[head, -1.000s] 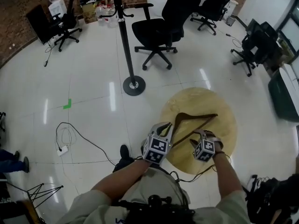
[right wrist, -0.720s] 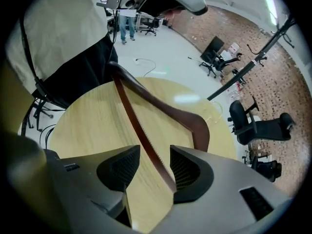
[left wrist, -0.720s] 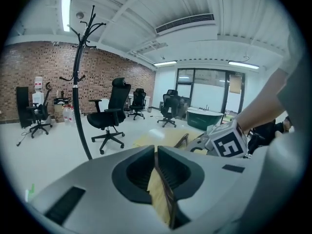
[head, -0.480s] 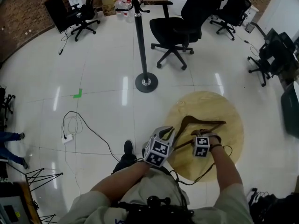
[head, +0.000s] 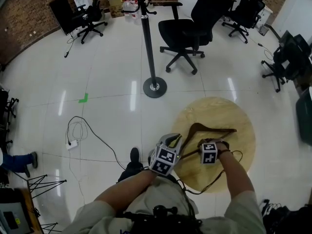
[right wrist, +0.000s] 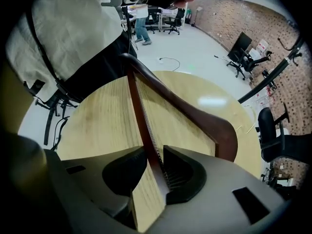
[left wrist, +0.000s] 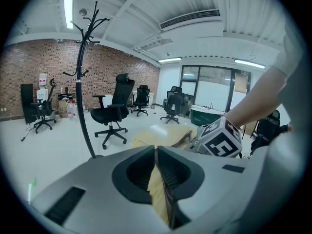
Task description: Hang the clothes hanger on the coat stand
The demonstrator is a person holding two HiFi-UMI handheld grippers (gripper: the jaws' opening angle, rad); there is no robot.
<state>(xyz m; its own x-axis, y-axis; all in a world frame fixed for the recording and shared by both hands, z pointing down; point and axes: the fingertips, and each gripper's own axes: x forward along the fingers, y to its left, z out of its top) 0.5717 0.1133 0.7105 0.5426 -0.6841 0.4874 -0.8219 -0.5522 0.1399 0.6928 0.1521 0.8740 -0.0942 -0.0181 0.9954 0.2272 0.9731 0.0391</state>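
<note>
Right gripper points down, jaws just closing, pinching hanger by its lower bar on round wooden table. Left gripper: jaws pressed together, empty. Coat stand well apart. 2 cubes show square markers.

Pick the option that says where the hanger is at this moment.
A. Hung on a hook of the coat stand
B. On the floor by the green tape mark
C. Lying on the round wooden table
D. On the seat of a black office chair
C: the hanger lies flat on the round wooden table, with the coat stand standing apart on the floor beyond it.
</note>
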